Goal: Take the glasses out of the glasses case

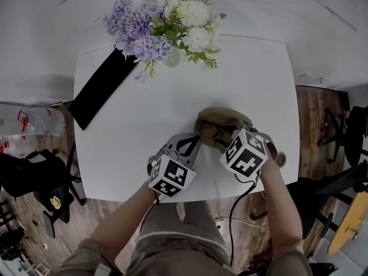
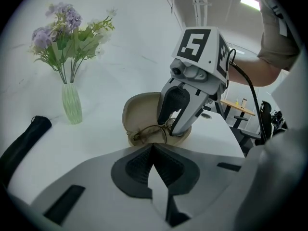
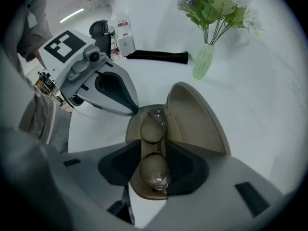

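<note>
A tan glasses case [image 1: 225, 115] lies open near the front of the white table [image 1: 132, 131], its lid [image 3: 195, 117] raised. Round brown glasses [image 3: 153, 129] lie folded in its base. My right gripper [image 3: 154, 154] points steeply down into the case and is open, one jaw on each side of the near lens; I cannot tell whether the pads touch it. From the left gripper view its fingers [image 2: 174, 107] reach down onto the glasses [image 2: 150, 131]. My left gripper [image 2: 153, 147] is shut with nothing between its pads, and its tip [image 3: 134, 110] rests at the case's left rim.
A pale green vase [image 2: 71, 105] with purple and white flowers [image 1: 167, 22] stands at the back of the table. A long black pouch [image 1: 103, 85] lies at the back left. Chairs and a wooden floor surround the table; its front edge is close to my hands.
</note>
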A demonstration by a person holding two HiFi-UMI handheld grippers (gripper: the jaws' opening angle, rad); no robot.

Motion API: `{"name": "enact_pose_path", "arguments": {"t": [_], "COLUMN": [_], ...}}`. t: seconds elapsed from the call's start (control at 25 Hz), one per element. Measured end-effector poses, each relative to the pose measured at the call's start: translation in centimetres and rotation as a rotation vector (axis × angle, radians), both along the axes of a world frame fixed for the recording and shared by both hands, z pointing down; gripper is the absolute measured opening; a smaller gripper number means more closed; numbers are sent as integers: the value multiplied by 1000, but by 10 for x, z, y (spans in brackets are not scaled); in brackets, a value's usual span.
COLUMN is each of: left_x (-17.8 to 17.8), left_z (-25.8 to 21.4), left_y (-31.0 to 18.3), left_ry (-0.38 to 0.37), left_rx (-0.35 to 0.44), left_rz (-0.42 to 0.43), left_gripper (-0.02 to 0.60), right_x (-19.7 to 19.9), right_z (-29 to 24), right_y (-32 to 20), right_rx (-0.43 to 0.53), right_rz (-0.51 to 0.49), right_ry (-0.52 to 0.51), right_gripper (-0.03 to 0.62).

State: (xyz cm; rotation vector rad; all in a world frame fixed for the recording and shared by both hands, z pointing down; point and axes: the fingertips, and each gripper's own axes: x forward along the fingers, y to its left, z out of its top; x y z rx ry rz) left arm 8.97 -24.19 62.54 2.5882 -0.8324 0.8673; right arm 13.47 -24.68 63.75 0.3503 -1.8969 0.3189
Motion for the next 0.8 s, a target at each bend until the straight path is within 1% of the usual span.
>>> {"name": "enact_pose_path", "arguments": {"t": [0.08, 0.16, 0.24, 0.4, 0.52, 0.8], "left_x": [0, 0, 0, 0, 0, 0], "left_z": [0, 0, 0, 0, 0, 1], "left_y": [1, 1, 1, 0, 1, 1], "left_ry": [-2, -2, 0, 3, -2, -24], "left_rx": [3, 5, 5, 4, 3, 9], "left_rz": [4, 4, 3, 2, 2, 5], "left_gripper": [14, 14, 14, 14, 14, 14], "right_x": [2, 2, 2, 1, 0, -2], "right_z": [6, 10, 11, 11, 8, -3], "right_y": [1, -1, -3, -2, 0, 4], "right_rx": [0, 3, -3, -24, -19, -25], "right_rz": [-22, -25, -21, -24, -22, 12], "right_ry": [31, 40, 39, 38, 31, -4], "right_gripper": [176, 167, 146, 132, 110, 67]}}
